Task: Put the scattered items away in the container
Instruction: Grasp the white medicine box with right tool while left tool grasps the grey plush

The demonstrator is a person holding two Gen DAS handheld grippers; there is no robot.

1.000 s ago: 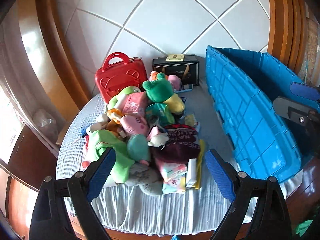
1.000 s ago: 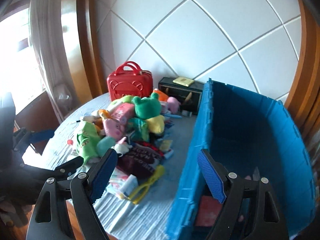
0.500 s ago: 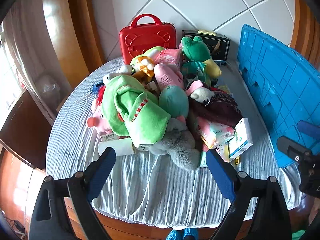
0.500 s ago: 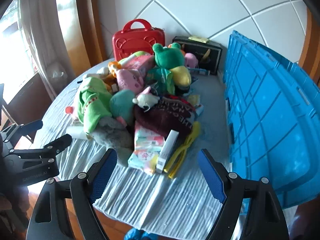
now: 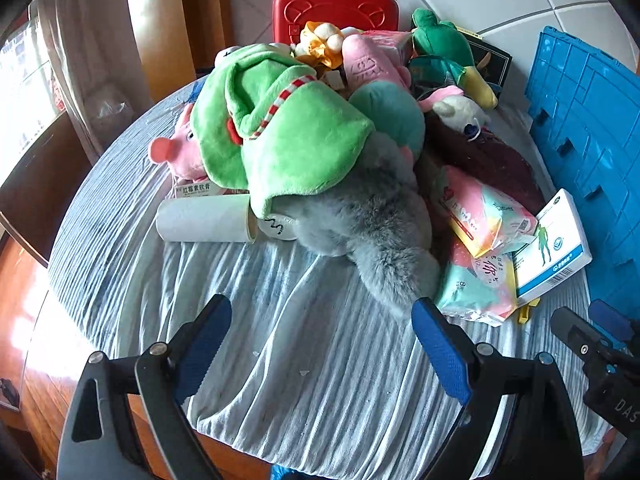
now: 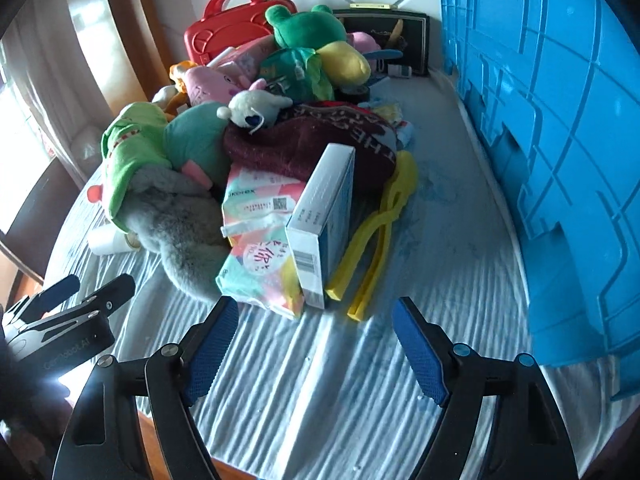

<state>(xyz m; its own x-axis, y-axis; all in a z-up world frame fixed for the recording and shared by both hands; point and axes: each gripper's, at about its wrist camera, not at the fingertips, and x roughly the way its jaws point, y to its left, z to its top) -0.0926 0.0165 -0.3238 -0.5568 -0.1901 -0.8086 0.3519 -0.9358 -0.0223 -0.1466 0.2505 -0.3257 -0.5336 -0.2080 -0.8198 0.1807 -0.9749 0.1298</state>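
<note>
**Pile untouched, crate waiting**

Striped cloth covers the bench (image 5: 304, 360), and on it our heap sits whole: green plush (image 5: 280, 136), grey plush (image 5: 372, 216), tissue packs (image 6: 260, 240), white box (image 6: 324, 216), yellow clip (image 6: 376, 240). We judge the tidying barely begun; nothing we see has reached the blue crate (image 6: 560, 152) standing just beside the pile on the right. Our left tongs (image 5: 320, 352) hover wide apart and empty near the grey plush; our right tongs (image 6: 316, 344) are closing slightly, nothing between them, short of the white box
</note>
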